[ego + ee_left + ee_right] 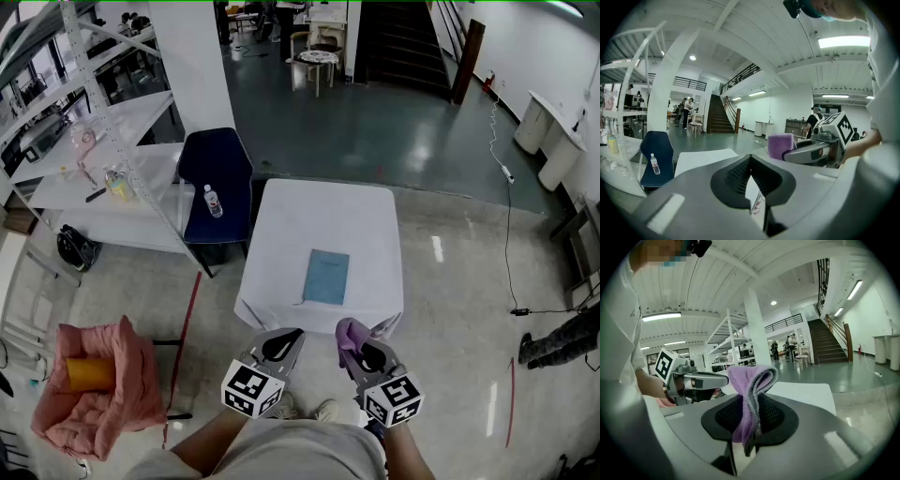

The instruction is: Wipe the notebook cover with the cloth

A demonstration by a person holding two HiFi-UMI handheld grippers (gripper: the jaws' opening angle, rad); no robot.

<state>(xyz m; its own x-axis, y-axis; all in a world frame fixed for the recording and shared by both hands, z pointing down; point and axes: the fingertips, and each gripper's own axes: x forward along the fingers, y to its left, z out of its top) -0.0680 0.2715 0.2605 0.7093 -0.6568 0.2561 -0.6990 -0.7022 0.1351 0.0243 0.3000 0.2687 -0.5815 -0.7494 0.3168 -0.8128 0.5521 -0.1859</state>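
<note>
While our right gripper clamps the purple cloth and left gripper sits closed, empty, we likely next approach the blue notebook.

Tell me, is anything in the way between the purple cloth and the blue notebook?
Nothing I can see. The right gripper holds the cloth by the table edge, and only its bare white top lies between it and the notebook.
</note>
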